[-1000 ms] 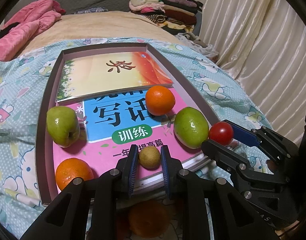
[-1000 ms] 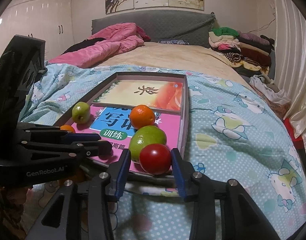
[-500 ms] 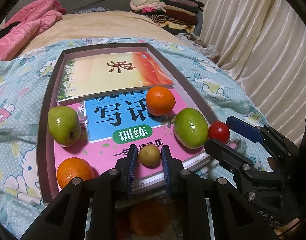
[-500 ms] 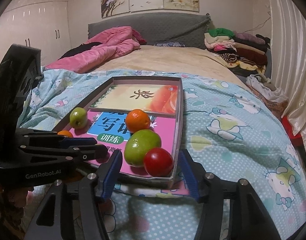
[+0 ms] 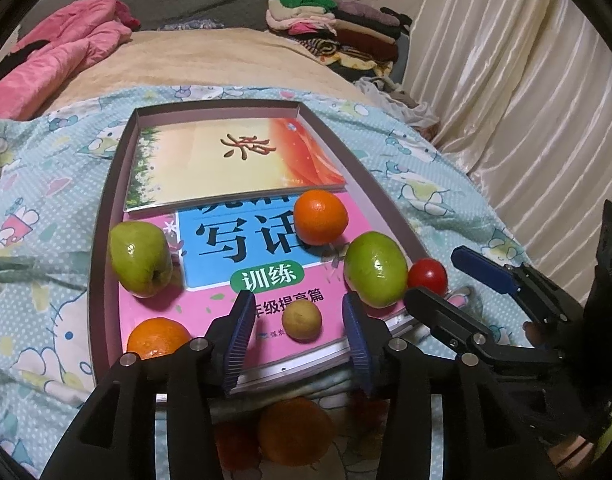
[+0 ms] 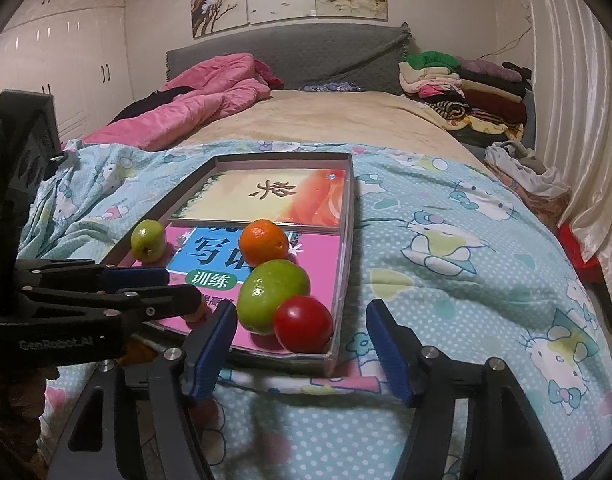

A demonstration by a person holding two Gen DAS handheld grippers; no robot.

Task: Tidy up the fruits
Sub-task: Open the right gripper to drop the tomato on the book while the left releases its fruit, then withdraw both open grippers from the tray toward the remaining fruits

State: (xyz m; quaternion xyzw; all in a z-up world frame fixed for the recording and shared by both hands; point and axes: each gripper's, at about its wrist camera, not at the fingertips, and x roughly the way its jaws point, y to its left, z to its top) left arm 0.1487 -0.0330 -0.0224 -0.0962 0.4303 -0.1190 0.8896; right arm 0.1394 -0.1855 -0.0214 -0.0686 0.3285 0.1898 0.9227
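Left wrist view: left gripper (image 5: 298,326) jaws opening around small round yellow-brown fruit (image 5: 303,319) on pink glossy book (image 5: 226,304); right gripper (image 6: 302,350) jaws opening, red tomato (image 6: 303,323) free beside book's corner. Risk: either rolls off slick cover.

Six fruits lay in the shallow tray (image 5: 106,208) at frame centre. A green apple (image 5: 140,258) stood left, an orange (image 5: 320,218) higher, a green mango (image 5: 374,268) right — a red tomato (image 5: 427,276) touching it. Lower lay a small yellowish fruit (image 5: 304,319) and another orange (image 5: 156,338).
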